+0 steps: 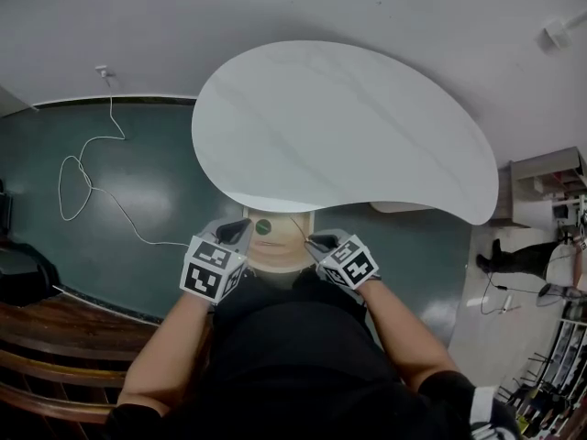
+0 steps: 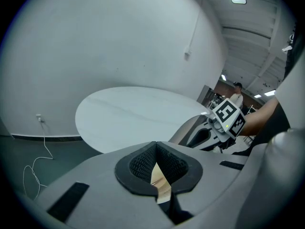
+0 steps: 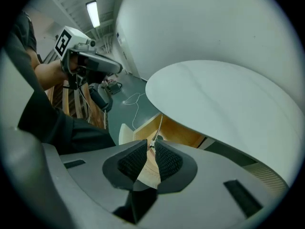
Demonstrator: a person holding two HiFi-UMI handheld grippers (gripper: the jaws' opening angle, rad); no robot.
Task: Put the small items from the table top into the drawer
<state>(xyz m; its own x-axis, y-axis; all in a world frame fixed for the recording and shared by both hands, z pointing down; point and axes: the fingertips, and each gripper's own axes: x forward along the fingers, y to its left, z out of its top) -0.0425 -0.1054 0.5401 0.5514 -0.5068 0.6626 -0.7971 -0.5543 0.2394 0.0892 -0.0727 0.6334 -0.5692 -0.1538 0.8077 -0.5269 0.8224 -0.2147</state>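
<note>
The fingers of the right gripper are clenched at their tips on a slender rod, which sticks up out of the grip. Whether it is a stick or a stiff wire I cannot tell at this size. The rod hangs over the open drawer, where a green round item already lies. The left gripper hangs just beside, over the drawer's other side, its jaws closed together on nothing.

The step in hand looks like the drop. Next, the right jaws should part low inside the drawer, so the rod lands flat and does not poke out over the front.

The white table top shows nothing left on it. Around it are a dark green floor, a loose white cable and a pale wall.
</note>
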